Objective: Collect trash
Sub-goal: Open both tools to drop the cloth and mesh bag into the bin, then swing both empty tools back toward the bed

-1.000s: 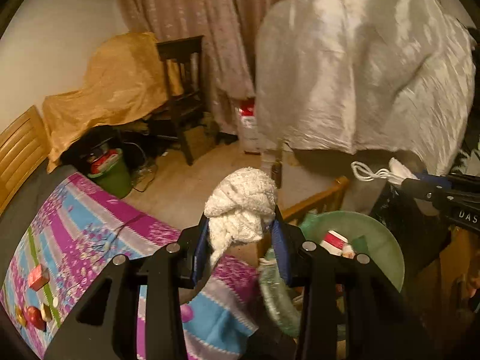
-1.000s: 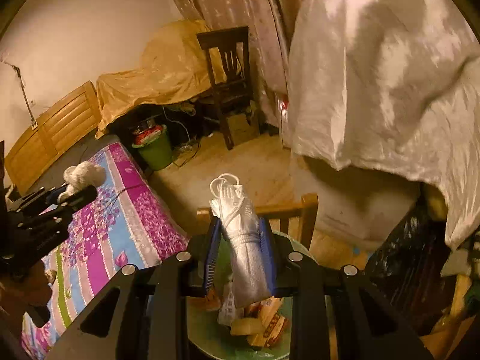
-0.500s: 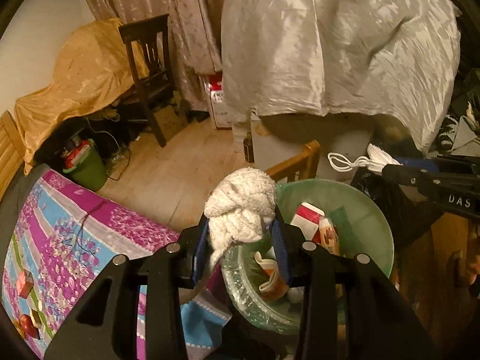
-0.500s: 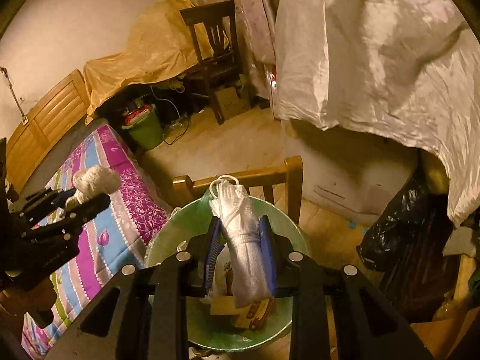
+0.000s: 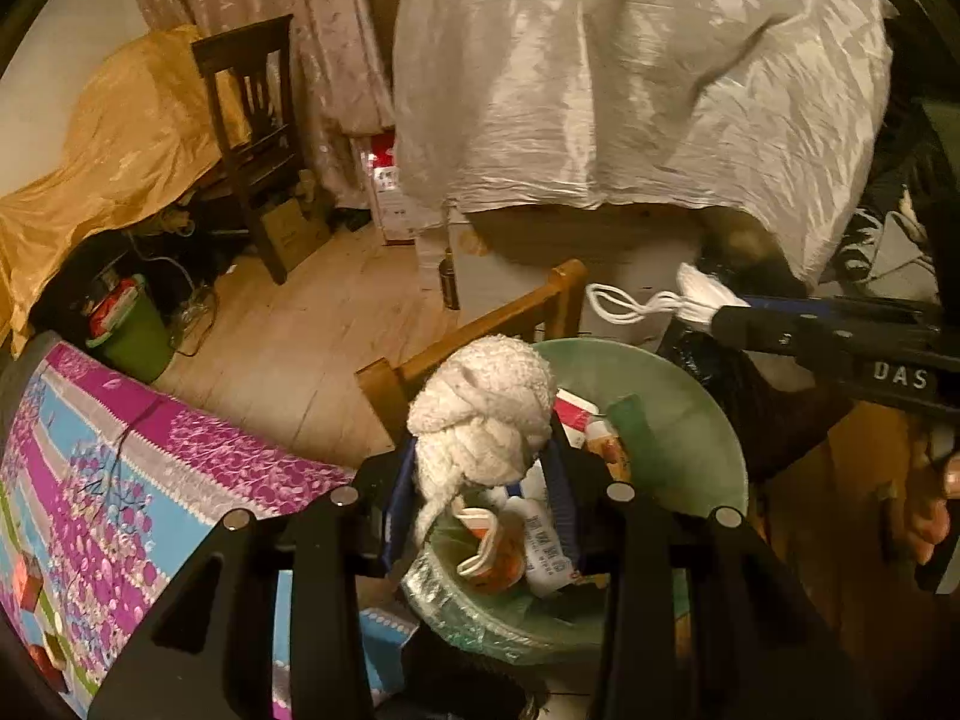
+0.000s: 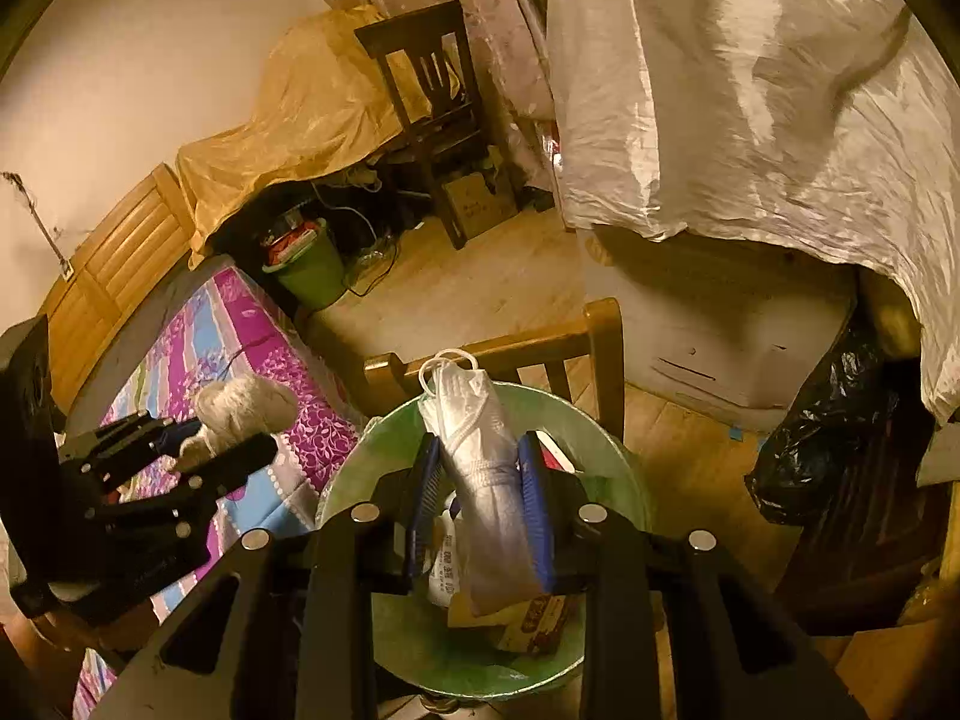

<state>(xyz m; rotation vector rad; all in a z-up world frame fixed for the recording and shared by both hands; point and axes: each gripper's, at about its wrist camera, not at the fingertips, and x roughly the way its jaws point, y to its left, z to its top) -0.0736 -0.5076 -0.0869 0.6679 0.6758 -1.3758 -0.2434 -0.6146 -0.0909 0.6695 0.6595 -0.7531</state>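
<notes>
My left gripper (image 5: pixel 483 474) is shut on a knotted white towel wad (image 5: pixel 480 420) and holds it over the near-left rim of a green trash bin (image 5: pixel 678 396) with several wrappers inside. My right gripper (image 6: pixel 480 480) is shut on a folded white face mask (image 6: pixel 480 450) with ear loops, held above the same bin (image 6: pixel 600 450). In the right wrist view the left gripper (image 6: pixel 234 435) with the towel wad (image 6: pixel 243 405) is at the left of the bin. In the left wrist view the right gripper (image 5: pixel 714 312) with the mask (image 5: pixel 690 297) is at the far right.
A wooden chair back (image 6: pixel 510 348) stands just behind the bin. A purple and blue patterned bed cover (image 5: pixel 90 480) lies left. A black bag (image 6: pixel 822 432) sits right. A white sheet (image 5: pixel 630 78) drapes furniture behind. A small green bin (image 6: pixel 309 276) and dark chair (image 6: pixel 432 114) stand farther back.
Both grippers moved forward and down toward the green bin; it now lies under them and looks larger. Both still hold their items.
</notes>
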